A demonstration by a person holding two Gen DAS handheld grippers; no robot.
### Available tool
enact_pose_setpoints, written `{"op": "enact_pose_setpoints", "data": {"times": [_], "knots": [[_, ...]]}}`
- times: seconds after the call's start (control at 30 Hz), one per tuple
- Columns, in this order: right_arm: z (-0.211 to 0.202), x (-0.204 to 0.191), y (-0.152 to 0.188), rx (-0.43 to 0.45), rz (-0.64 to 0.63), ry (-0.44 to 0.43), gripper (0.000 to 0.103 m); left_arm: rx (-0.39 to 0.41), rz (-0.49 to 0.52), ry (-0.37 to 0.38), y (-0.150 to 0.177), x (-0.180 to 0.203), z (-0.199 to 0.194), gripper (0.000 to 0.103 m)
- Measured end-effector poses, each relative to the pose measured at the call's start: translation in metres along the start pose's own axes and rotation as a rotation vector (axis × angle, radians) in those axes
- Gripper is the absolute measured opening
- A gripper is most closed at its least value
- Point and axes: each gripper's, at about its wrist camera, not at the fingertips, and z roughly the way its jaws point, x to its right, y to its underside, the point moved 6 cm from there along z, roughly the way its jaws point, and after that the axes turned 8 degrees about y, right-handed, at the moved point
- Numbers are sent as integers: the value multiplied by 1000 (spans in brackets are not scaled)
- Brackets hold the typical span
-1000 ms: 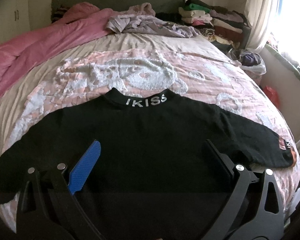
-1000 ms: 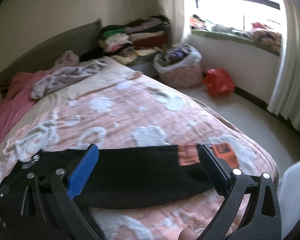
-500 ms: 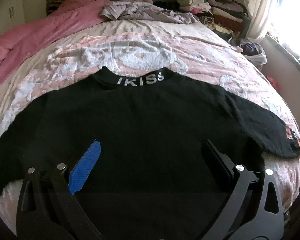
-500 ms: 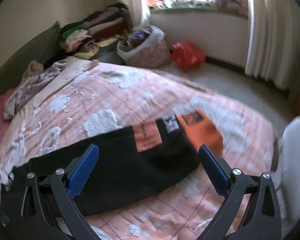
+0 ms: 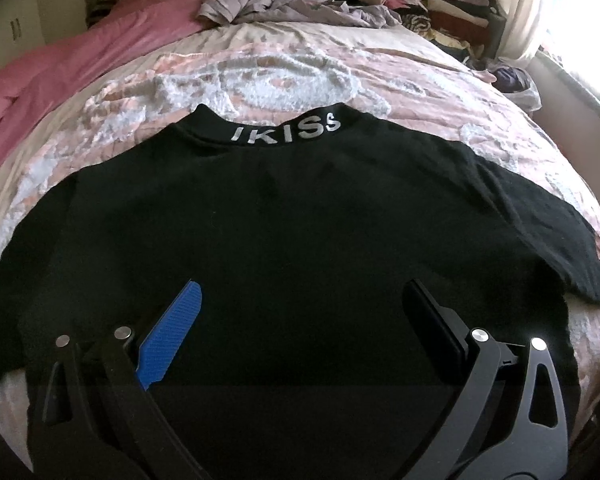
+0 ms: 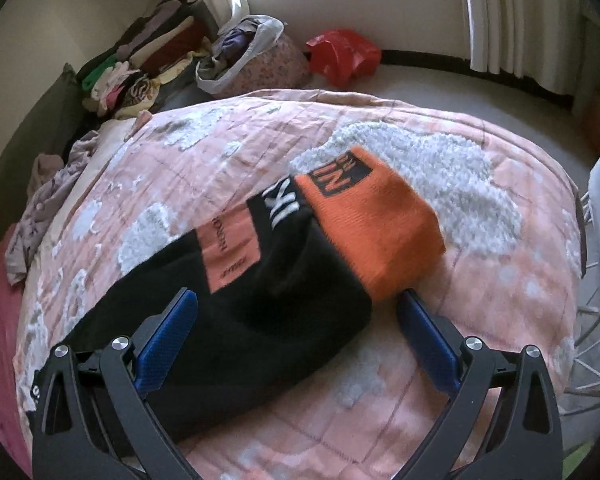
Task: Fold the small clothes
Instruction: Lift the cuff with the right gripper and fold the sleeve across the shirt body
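Observation:
A black sweater [image 5: 292, 216] with "IKISS" on its collar [image 5: 286, 132] lies flat and spread on the bed, collar away from me. My left gripper [image 5: 300, 312] is open and empty, low over the sweater's lower middle. In the right wrist view the sweater's right sleeve [image 6: 252, 312] lies across the bedspread, ending in an orange cuff [image 6: 376, 220]. My right gripper [image 6: 296, 312] is open and empty, its jaws standing either side of the sleeve just short of the cuff.
The bed has a pink and white fluffy bedspread [image 5: 260, 80]. A pink duvet [image 5: 60, 72] and lilac clothes [image 5: 292, 8] lie at the head. Folded clothes [image 6: 140, 68] are stacked by the wall. A laundry basket [image 6: 252, 64] and a red bag [image 6: 344, 56] stand on the floor.
My left gripper moved forward and lower over the sweater. My right gripper swung right and down onto the sleeve end, so the orange cuff now fills the view.

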Motion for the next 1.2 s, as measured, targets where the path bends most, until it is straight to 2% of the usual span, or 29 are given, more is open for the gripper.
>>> {"op": "enact_pose_setpoints", "data": {"times": [0.2, 0.23, 0.27, 0.37, 0.43, 0.53, 0.7, 0.9, 1.03, 1.2], "knots": [[9, -1, -12, 6, 17, -33, 98, 6, -16, -6, -1, -7, 0, 95], [9, -1, -13, 5, 17, -43, 90, 8, -21, -4, -1, -8, 1, 95], [8, 0, -14, 7, 20, -56, 69, 8, -26, -2, -1, -9, 1, 95], [4, 1, -18, 7, 25, -93, 39, 5, -57, 15, 0, -14, 2, 95], [1, 1, -18, 8, 35, -126, 30, 10, -69, 22, 2, -16, -1, 95], [-13, -11, -19, 38, 7, -231, 17, 20, -75, 24, 2, -17, -6, 95], [-52, -51, -13, 127, -135, -381, 14, 29, -106, 49, 6, -24, -19, 95], [-87, -82, 3, 178, -253, -476, 13, 53, -135, 56, 6, -35, -36, 95], [-111, -105, 17, 218, -344, -516, 13, 40, -189, 147, 6, -38, -46, 95], [-141, -139, 38, 244, -445, -562, 13, 56, -183, 116, 3, -45, -58, 95]]}}
